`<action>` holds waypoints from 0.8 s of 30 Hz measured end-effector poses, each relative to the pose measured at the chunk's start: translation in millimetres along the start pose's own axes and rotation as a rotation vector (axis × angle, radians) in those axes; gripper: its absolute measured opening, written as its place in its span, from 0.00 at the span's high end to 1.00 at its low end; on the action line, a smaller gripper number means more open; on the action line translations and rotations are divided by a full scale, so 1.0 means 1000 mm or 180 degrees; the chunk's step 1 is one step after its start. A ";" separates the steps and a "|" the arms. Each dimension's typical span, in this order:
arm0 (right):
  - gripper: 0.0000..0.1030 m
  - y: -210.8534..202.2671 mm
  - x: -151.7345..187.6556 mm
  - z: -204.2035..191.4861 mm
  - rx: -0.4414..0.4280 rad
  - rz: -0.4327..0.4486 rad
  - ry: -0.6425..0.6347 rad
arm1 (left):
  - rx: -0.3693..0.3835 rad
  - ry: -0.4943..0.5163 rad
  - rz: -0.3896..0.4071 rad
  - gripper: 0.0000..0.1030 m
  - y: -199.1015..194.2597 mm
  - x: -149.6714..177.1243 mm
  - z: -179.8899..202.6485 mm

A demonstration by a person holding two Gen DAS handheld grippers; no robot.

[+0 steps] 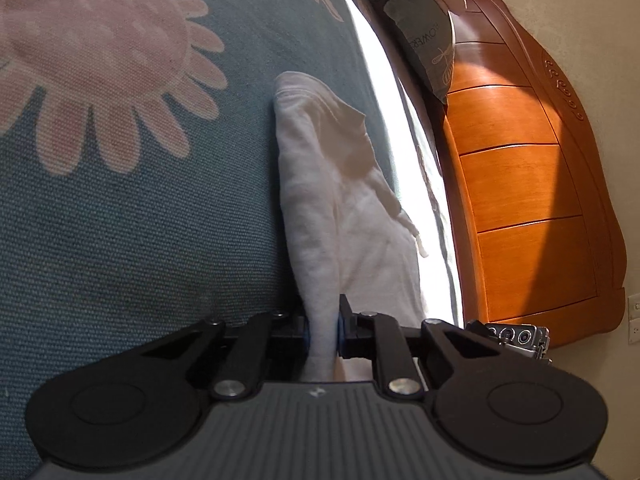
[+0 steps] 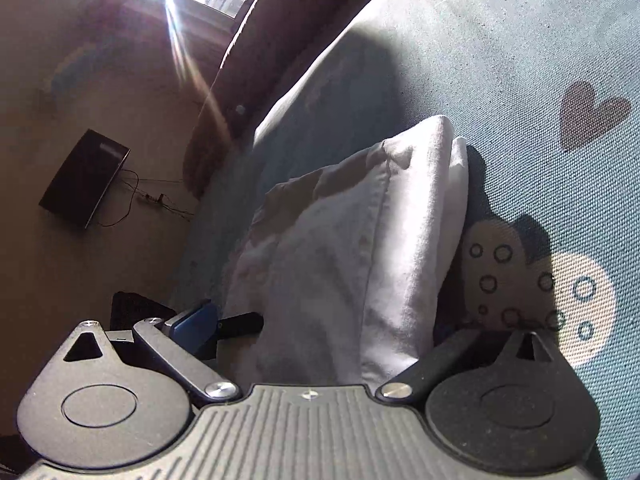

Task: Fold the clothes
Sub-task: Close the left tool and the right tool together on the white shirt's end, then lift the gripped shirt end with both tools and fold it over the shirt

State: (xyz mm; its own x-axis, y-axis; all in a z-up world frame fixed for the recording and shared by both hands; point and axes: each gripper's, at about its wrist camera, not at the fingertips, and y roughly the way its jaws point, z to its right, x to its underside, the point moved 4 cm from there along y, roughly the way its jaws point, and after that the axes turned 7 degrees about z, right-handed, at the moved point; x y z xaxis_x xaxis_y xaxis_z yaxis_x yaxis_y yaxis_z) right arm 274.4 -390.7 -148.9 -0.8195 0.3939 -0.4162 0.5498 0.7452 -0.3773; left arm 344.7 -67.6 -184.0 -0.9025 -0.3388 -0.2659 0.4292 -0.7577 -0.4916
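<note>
The white garment lies on the bed, on its blue cover with pink flowers, near the edge beside the wooden headboard. The left tongs are closed on a bunched fold of this cloth, which stands pinched between the blue pads. The right tongs stand wide open, with the garment between the fingers, but the pads do not press it. The step in hand seems to be to take hold of the near edge with both tongs. To do it well, the right tongs should close on all the layers at the hem, level with the left grip, so the cloth lifts evenly and the fold comes straight.
</note>
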 end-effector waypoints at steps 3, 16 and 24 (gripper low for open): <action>0.09 -0.004 0.002 0.002 0.0015 -0.0005 -0.0047 | -0.0044 0.0065 0.0023 0.84 0.000 0.002 0.002; 0.87 -0.017 -0.003 0.047 0.0250 0.0011 0.0448 | -0.0011 0.0096 0.0023 0.84 -0.003 0.003 -0.002; 0.86 -0.020 -0.003 0.045 0.0363 -0.0013 0.0476 | -0.0018 0.0109 0.0028 0.85 -0.002 0.003 0.000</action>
State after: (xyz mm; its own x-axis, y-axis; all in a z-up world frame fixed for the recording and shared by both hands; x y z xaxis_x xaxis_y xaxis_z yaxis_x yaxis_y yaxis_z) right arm 273.5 -431.1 -177.0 -0.8320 0.4729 -0.2902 0.5542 0.6845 -0.4736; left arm 341.1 -67.2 -184.3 -0.8970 -0.3261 -0.2983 0.4374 -0.7516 -0.4938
